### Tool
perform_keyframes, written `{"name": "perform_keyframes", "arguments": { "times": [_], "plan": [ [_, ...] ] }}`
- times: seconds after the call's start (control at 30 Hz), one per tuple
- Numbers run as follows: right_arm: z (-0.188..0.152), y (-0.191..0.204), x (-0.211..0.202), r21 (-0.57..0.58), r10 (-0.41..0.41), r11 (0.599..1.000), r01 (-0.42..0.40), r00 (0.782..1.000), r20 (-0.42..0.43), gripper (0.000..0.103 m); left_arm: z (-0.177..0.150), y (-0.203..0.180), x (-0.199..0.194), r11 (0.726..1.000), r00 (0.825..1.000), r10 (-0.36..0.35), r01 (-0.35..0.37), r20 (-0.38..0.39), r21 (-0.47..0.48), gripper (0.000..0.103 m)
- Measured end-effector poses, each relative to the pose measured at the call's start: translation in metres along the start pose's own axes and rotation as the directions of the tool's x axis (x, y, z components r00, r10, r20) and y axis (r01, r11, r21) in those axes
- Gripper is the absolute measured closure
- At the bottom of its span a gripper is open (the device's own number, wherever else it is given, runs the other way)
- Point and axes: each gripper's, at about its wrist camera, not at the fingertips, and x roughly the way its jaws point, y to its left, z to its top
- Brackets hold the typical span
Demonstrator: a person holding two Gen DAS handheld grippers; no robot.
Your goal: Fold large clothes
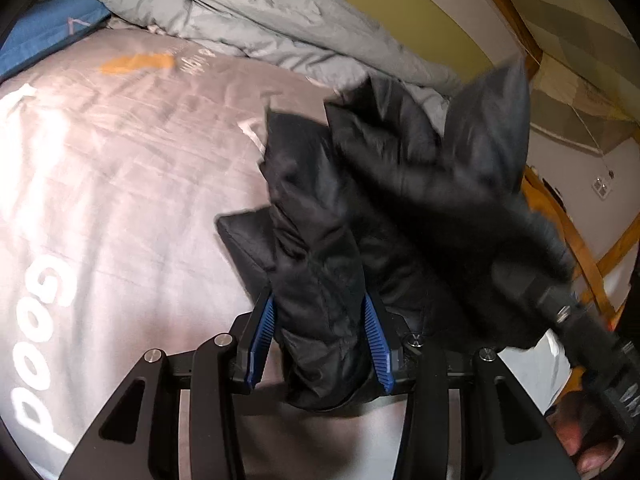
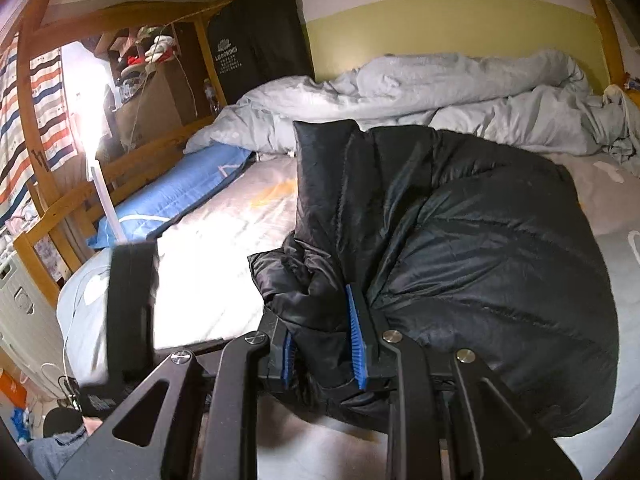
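Observation:
A black puffer jacket (image 2: 472, 248) lies bunched on the grey bedsheet (image 2: 224, 240). My left gripper (image 1: 320, 312) is shut on a thick fold of the jacket (image 1: 316, 264), its blue pads (image 1: 374, 332) pressing both sides. My right gripper (image 2: 324, 332) is shut on another bunched part of the jacket, near its edge. In the left wrist view the right gripper's body (image 1: 576, 320) shows blurred at the right, with jacket fabric stretched between the two. In the right wrist view the left gripper's body (image 2: 130, 312) shows at the left.
A crumpled light grey duvet (image 2: 420, 92) lies along the far side by the wall. A blue pillow (image 2: 176, 196) lies at the left by the wooden bed rail (image 2: 72, 200). The bedsheet (image 1: 120, 184) carries white lettering.

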Motion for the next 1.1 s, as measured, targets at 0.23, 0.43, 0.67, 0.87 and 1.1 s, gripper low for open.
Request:
{"name": "perform_keyframes", "arguments": {
  "times": [0.23,0.43,0.67,0.87,1.1],
  "plan": [
    [0.003,-0.001,-0.046,-0.049,0.0,0.999,0.004,0.997,0.075,0.039,0.007,0.001,-0.013,0.998,0.997,0.054,-0.055,0.048,0.032,0.055],
    [0.022,-0.062,-0.108,0.108,-0.2,0.978,0.178,0.948,0.249,0.023,0.002,-0.003,-0.01,0.994,0.995,0.087,-0.09,0.046,0.056,0.055],
    [0.017,-0.192,-0.095,0.374,-0.454,0.836,0.401,0.889,0.062,0.04,0.004,-0.002,-0.013,0.997,0.997,0.063,-0.065,0.05,0.035,0.055],
    [0.008,-0.196,-0.052,0.356,-0.197,0.912,0.203,0.979,-0.054,0.065,0.009,-0.001,-0.016,0.998,0.997,0.051,-0.053,0.061,0.035,0.055],
    [0.019,-0.14,-0.024,0.241,-0.078,0.966,0.096,0.993,-0.083,0.068,0.008,0.003,-0.015,0.999,0.998,0.029,-0.03,0.049,0.018,0.055]
  ]
}}
